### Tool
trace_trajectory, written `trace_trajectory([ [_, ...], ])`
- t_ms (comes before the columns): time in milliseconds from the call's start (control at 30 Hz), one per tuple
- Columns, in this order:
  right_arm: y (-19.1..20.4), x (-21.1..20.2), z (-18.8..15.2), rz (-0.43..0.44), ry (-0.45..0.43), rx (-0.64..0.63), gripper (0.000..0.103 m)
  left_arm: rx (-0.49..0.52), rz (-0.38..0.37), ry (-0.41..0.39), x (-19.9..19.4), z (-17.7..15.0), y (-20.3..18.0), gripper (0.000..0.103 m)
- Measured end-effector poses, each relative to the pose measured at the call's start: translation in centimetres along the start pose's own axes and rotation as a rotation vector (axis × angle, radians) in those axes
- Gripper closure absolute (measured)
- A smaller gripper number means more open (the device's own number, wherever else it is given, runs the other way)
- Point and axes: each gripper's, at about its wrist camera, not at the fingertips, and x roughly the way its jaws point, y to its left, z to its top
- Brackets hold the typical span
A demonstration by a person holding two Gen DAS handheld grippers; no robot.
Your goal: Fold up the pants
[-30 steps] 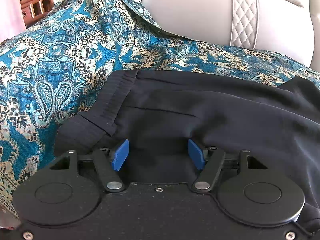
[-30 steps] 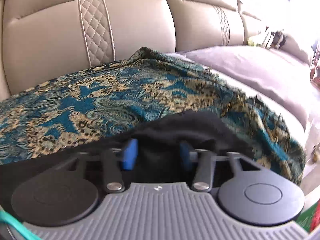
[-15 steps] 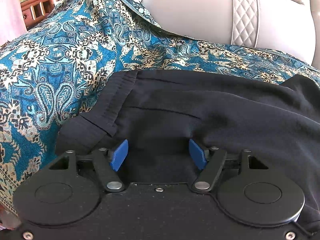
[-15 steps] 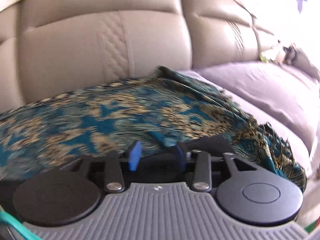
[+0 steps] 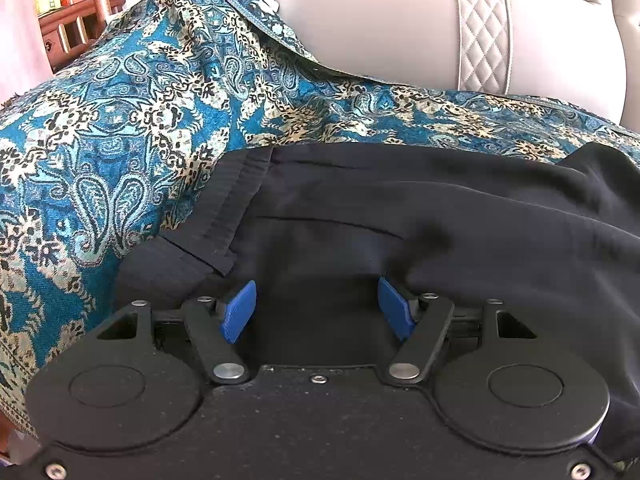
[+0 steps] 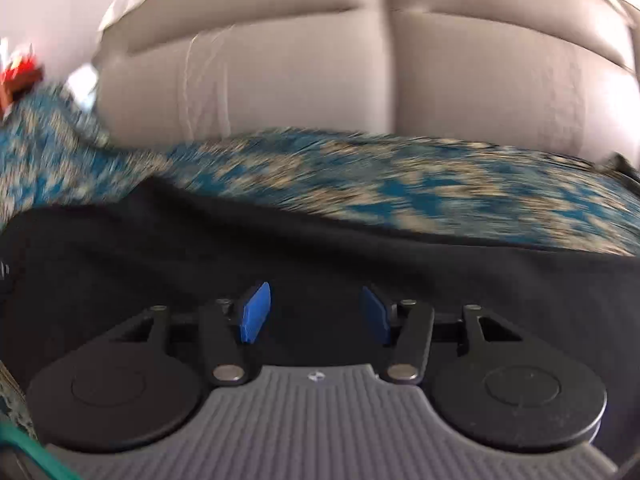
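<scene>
A pale leather sofa rises beyond both sets of jaws, its backrest filling the far part of each view, with a quilted strip ahead and to the right of the left gripper. Over the seat lies a teal paisley throw, spreading ahead and to the left of the left jaws and running as a blurred band across the space ahead of the right jaws. On the throw lie the black pants, directly ahead of and beneath both grippers; in the right wrist view the dark cloth fills the whole near field. The waistband runs just ahead and to the left of the left jaws. The left gripper has its blue pads spread wide, with dark fabric in the gap but nothing pinched. The right gripper likewise stands spread, its blue pads apart over the pants.
</scene>
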Motion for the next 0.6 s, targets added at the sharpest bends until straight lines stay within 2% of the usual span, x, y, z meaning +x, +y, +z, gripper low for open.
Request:
trace_trajectory([
  [33,0.9,1.3,0.0,-0.023,0.013,-0.026,0.036,0.006,-0.001,-0.003,0.0,0.0,0.0,0.035],
  [100,2.2,3.5,-0.1,-0.138,-0.071,-0.137,0.024,0.030,0.001,-0.015,-0.1,-0.1,-0.1,0.034],
  [133,1.8,4.4,0.2,-0.151,-0.085,-0.120,0.020,0.045,0.001,-0.022,-0.1,-0.2,-0.2,0.033],
  [167,0.6,5.3,1.2,-0.132,-0.081,-0.042,0.019,0.057,0.001,-0.028,-0.1,-0.2,-0.2,0.032],
  [267,-2.2,7.7,3.2,-0.122,-0.036,0.063,0.008,0.062,-0.010,-0.033,0.0,-0.3,0.1,0.027],
  [333,-4.2,9.0,4.4,-0.103,-0.013,0.136,0.008,0.049,-0.025,-0.032,0.1,-0.3,0.4,0.027],
  [367,-4.2,9.3,4.8,-0.114,-0.005,0.107,0.009,0.046,-0.032,-0.033,0.1,-0.3,0.5,0.027],
  [433,-3.7,9.2,5.3,-0.165,0.006,0.059,0.016,0.048,-0.038,-0.036,0.1,-0.3,0.6,0.027],
  [600,-5.5,3.2,3.9,-0.214,-0.075,0.105,0.017,0.051,-0.040,-0.036,0.2,-0.3,0.6,0.027],
])
